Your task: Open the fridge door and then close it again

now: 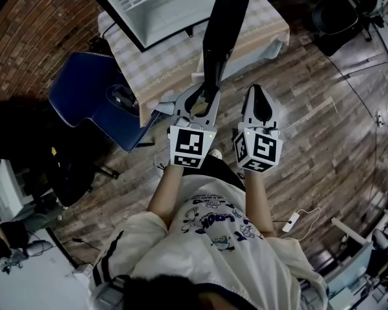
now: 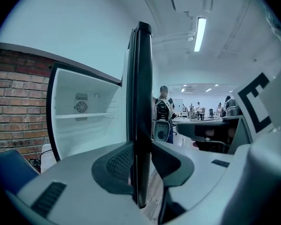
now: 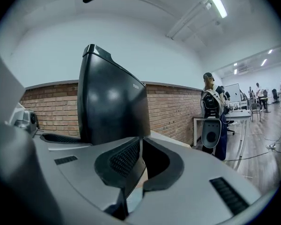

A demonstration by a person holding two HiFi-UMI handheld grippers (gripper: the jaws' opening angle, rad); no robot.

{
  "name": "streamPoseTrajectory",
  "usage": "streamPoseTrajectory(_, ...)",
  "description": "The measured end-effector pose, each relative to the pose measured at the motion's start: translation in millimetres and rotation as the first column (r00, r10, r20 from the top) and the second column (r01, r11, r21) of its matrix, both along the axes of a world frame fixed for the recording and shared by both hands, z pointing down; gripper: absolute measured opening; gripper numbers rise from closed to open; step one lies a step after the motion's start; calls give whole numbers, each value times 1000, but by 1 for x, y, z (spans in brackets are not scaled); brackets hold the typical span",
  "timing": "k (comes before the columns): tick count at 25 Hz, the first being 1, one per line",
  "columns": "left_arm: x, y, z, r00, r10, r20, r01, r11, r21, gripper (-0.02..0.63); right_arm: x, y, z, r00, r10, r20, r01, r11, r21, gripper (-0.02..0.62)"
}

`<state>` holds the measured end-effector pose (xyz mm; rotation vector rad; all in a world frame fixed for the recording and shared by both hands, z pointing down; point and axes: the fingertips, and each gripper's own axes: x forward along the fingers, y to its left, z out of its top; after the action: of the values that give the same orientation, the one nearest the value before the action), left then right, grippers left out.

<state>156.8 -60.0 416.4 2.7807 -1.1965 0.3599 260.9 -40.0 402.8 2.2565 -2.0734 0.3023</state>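
Note:
The small fridge [image 1: 156, 2] stands open on a cloth-covered table [image 1: 268, 24], and its white inside [image 2: 84, 121] shows in the left gripper view. The black fridge door [image 1: 226, 18] swings out toward me, edge-on. My left gripper [image 1: 204, 101] is closed on that door's free edge [image 2: 139, 102], one pad on each face, low on the door. My right gripper [image 1: 258, 90] hovers just right of the door, apart from it, shut with nothing between its tips [image 3: 141, 142]. In the right gripper view, the door's glossy outer face [image 3: 112, 102] rises to the left.
A blue chair [image 1: 97, 99] stands left of the table, and a black office chair [image 1: 71, 173] sits further left. A brick wall [image 3: 171, 114] runs behind the fridge. A person [image 3: 210, 107] stands off to the right. A white power strip [image 1: 291, 223] lies on the wooden floor.

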Motion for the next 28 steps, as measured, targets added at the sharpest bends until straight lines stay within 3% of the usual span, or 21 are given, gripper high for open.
streamPoseTrajectory(28,129,42,1,981,191,18,-191,981,18,81,103,52,13,982,187,5,-187,982,-15,40)
